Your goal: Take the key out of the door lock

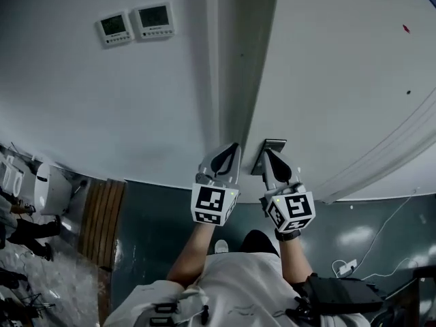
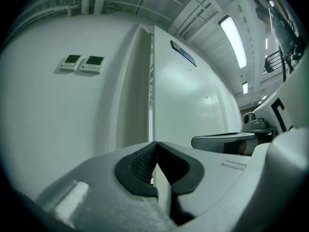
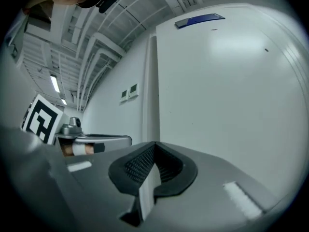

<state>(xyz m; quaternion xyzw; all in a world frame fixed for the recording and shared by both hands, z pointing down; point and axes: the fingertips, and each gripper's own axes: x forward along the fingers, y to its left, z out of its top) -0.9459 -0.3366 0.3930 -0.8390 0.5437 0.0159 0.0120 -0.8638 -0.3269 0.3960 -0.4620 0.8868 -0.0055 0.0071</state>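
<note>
Near one door (image 1: 340, 67), two claws (image 1: 231, 152) (image 1: 267, 154), both closed.

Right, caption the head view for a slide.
Grey left tongs and grey right tongs, shut and empty, face a plain white door.

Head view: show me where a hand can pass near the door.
Bare: the wall between the two wall panels and the door frame, and the door face right of it. Crowded: by the frame, where left gripper and right gripper sit together.
</note>
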